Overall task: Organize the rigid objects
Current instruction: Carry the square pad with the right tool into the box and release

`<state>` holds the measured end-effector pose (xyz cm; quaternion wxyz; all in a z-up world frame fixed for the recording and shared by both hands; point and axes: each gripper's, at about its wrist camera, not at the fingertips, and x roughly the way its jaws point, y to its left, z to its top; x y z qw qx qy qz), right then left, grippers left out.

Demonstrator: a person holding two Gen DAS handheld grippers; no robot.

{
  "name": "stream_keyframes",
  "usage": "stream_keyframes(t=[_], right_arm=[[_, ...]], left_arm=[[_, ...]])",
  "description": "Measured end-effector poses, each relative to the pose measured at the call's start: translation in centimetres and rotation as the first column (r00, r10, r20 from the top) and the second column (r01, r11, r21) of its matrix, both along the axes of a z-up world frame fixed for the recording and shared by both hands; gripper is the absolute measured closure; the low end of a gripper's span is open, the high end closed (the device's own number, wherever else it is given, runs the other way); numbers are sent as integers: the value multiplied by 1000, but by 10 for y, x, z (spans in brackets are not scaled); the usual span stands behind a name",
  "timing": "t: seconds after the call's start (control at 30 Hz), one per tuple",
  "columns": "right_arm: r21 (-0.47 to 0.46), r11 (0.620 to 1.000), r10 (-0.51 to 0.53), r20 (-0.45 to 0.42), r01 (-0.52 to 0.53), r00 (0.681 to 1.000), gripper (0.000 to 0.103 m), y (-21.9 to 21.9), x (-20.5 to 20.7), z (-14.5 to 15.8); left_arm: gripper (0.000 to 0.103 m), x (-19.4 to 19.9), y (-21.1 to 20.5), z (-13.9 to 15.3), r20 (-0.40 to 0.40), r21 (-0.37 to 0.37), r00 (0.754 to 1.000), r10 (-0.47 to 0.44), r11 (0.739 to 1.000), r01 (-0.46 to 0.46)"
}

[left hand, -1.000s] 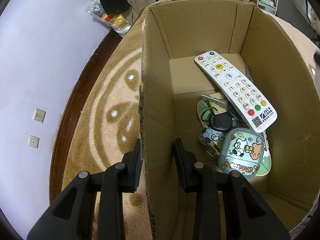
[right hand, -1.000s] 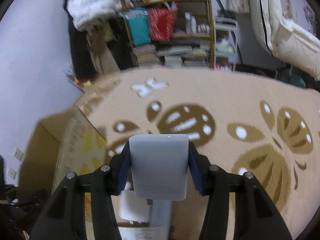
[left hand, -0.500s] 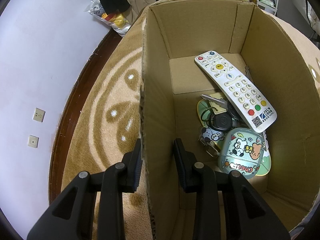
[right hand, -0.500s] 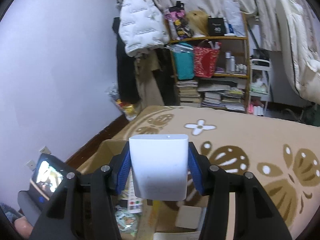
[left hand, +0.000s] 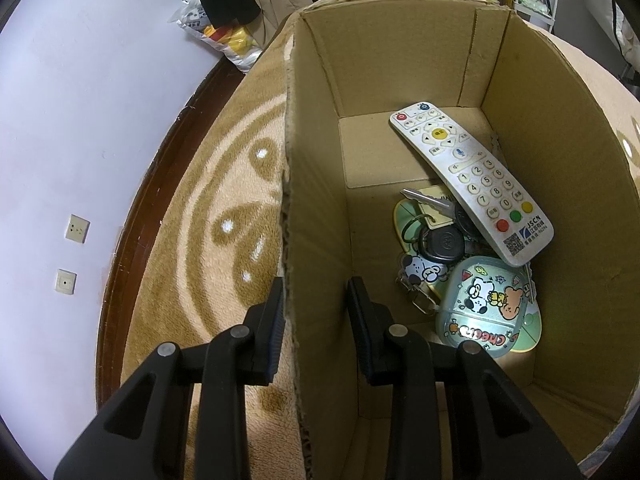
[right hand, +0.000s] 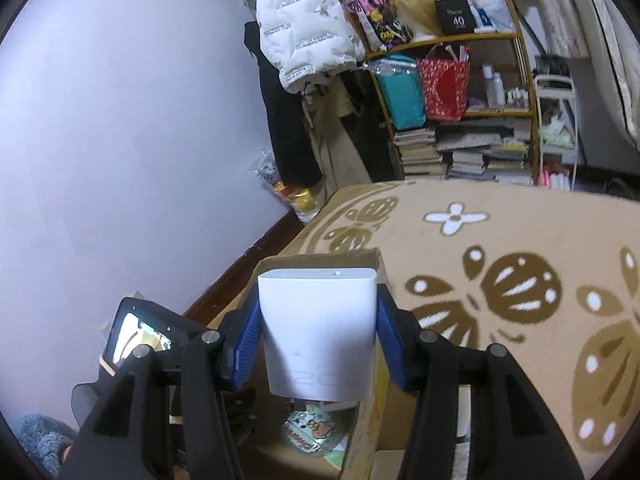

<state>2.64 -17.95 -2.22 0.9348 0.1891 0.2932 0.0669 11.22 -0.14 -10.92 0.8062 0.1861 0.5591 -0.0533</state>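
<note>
My left gripper (left hand: pixel 316 304) is shut on the left wall of an open cardboard box (left hand: pixel 312 184), one finger outside and one inside. Inside the box lie a white remote control (left hand: pixel 468 180), a bunch of keys with a black fob (left hand: pixel 440 240) and a pale green cartoon case (left hand: pixel 484 308). My right gripper (right hand: pixel 318 336) is shut on a white rounded plastic block (right hand: pixel 318 328) and holds it above the box (right hand: pixel 320 260). The cartoon case (right hand: pixel 316 432) shows below the block.
The box stands on a beige rug with brown flower patterns (right hand: pixel 520 280). A lilac wall with sockets (left hand: pixel 76 228) and dark wooden floor strip (left hand: pixel 132 240) lie to the left. Cluttered shelves (right hand: pixel 460 120) and a white jacket (right hand: pixel 300 28) stand at the back.
My right gripper has swung with the white block from over the rug to above the box. The left gripper and the box have not moved.
</note>
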Motion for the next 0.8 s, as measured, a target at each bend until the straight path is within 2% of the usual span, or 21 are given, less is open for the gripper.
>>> stream_keyframes(t=[0.17,0.7,0.8], right_arm=[[41,999,18,-40,-16,999,47,0,2,-11],[6,1000,10,-92,-9,996,46,7,7,-22],[2,1000,-9,-52,9,999,46,5,6,-17]], left_arm=[[73,2,3,-1,-8,-12,1000,6,1000,-7],[73,1,2,-3,-7,-11,1000,8,1000,-8],[73,0,1,-4,-4,-3,1000,1,1000,-1]])
